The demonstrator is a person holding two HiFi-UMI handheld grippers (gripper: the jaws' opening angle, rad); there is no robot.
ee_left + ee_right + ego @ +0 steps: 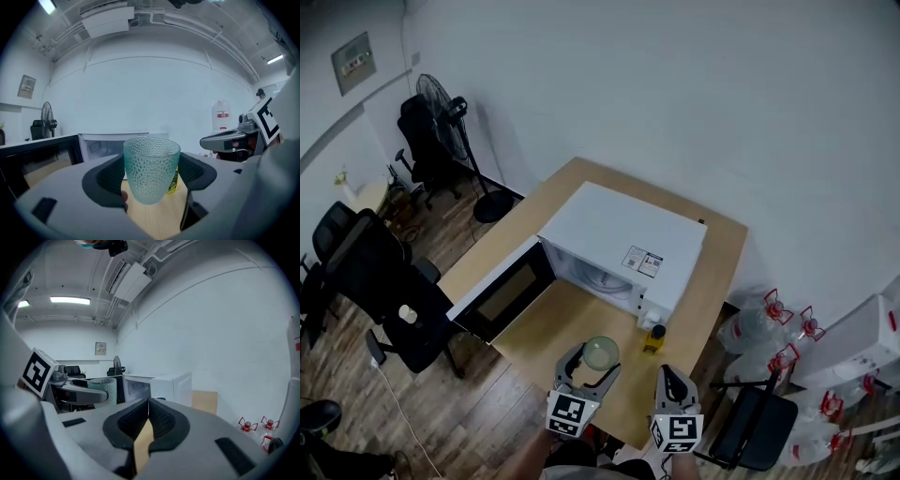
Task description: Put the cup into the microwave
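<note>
**Head view.** A white microwave (623, 234) stands on a wooden table (546, 328). Its door (502, 298) is swung wide open to the left, so the cavity is exposed. The left gripper (596, 362) is over the near part of the table, and its two jaws pinch a pale green glass cup (601, 352) from either side. The cup is upright, in front of the opening and apart from it, with only bare tabletop between them. A small yellow bottle (654, 337) stands at the microwave's front right corner, just right of the cup. The right gripper (669, 377) is to the right of the left one, near the table's front edge. Around the table are a pedestal fan (450, 105), dark office chairs (394, 305) and water jugs (759, 330) with red fittings.

**Left gripper view.** The dimpled cup fills the gap between the dark jaw pads, both of which press on its wall. Behind it, the bottle shows at its right edge. The microwave and its open door lie further back on the left. The right gripper shows at the right edge.

**Right gripper view.** The jaws are pressed together with nothing between them, and a sliver of tabletop shows below their seam. To the left, the left gripper carries the cup. The microwave stands beyond.
</note>
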